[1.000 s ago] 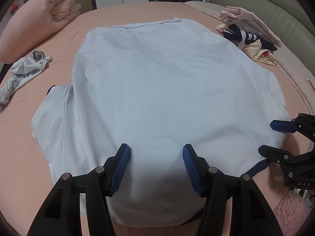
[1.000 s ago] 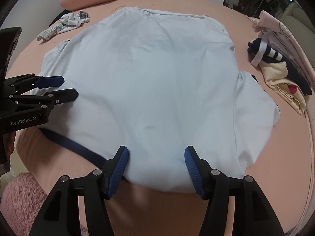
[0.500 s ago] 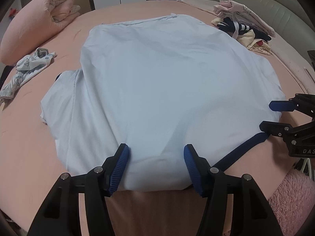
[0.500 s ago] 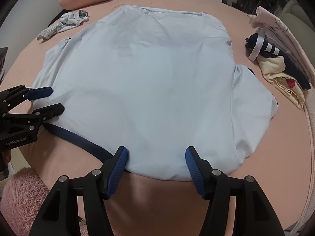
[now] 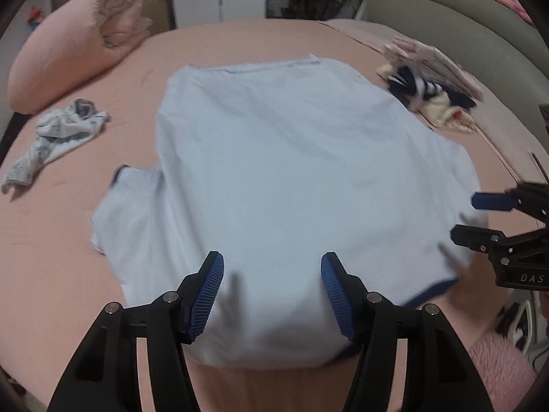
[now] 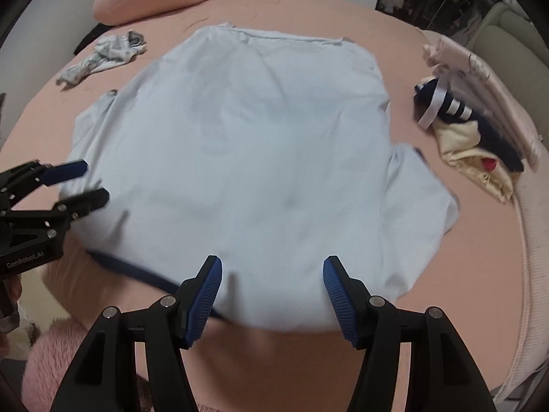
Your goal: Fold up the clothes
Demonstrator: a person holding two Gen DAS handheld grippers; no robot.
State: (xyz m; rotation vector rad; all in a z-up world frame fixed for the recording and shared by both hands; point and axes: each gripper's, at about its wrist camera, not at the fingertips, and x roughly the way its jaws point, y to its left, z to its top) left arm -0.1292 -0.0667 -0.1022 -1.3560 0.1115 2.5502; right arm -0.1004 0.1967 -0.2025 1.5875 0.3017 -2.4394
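A pale blue T-shirt point(image 5: 291, 178) lies spread flat on the pink bed, dark blue collar at the near edge, a short sleeve out to each side. It also fills the right wrist view point(image 6: 254, 158). My left gripper point(image 5: 272, 292) is open and empty, above the shirt's near edge on the left. My right gripper point(image 6: 272, 290) is open and empty, above the near edge on the right. Each gripper shows in the other's view: the right one point(image 5: 480, 216) and the left one point(image 6: 82, 185), both open beside the shirt's shoulders.
A rolled pink quilt point(image 5: 75, 55) lies at the far left. A crumpled grey-white garment point(image 5: 58, 134) lies left of the shirt. A pile of folded clothes point(image 6: 480, 116) sits at the right by the grey-green headboard point(image 5: 463, 34). A fluffy pink rug point(image 5: 501, 367) lies below the bed edge.
Both grippers have drawn back and risen from the shirt's near edge, still open. The views now take in more of the bed. The shirt lies as before.
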